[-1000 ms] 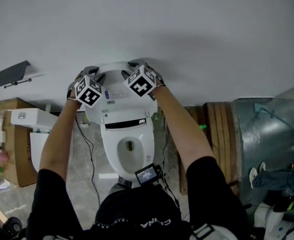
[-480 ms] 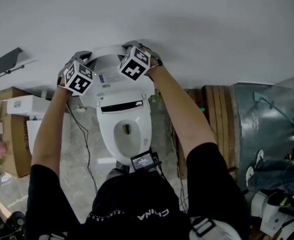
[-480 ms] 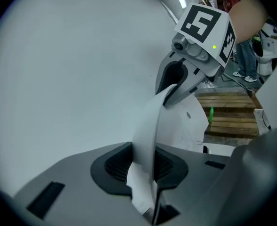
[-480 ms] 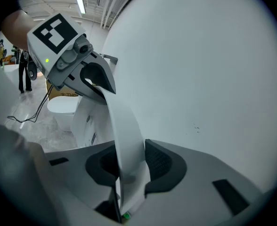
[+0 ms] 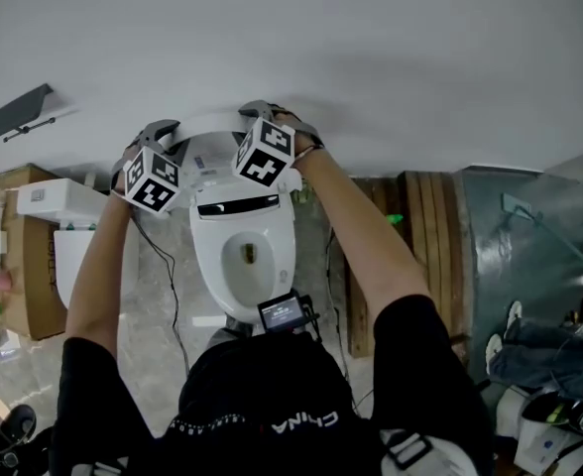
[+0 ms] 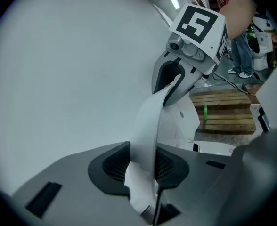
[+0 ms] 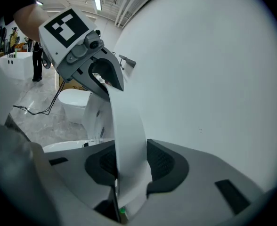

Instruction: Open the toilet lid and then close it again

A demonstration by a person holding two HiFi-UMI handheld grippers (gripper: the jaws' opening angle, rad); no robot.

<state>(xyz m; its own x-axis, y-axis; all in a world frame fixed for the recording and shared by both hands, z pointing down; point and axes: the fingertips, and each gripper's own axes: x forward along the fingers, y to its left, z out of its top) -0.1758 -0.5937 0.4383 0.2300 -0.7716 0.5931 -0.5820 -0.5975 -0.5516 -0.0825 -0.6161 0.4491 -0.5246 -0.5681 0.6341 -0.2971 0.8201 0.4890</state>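
The white toilet (image 5: pixel 242 261) stands against the wall with its lid (image 5: pixel 212 157) raised, inner face toward me. My left gripper (image 5: pixel 159 130) is shut on the lid's upper left rim, my right gripper (image 5: pixel 263 111) on its upper right rim. In the left gripper view the thin lid edge (image 6: pixel 148 126) runs between the left gripper's (image 6: pixel 145 166) pads, with the right gripper (image 6: pixel 169 86) further along it. The right gripper view shows the right gripper (image 7: pixel 129 166) clamping the lid (image 7: pixel 126 126). Both jaws closed on the rim and have just eased slightly wider.
A second white toilet (image 5: pixel 58 206) and a cardboard box (image 5: pixel 14 276) stand at the left. Wooden pallets (image 5: pixel 425 256) and a grey metal panel (image 5: pixel 529 256) are at the right. A black cable (image 5: pixel 171 296) trails on the floor. A dark fitting (image 5: pixel 19 112) hangs on the wall.
Both grippers have moved together with the lid's top edge away from the wall; the lid now looks shorter and their marker cubes cover more of its inner face.
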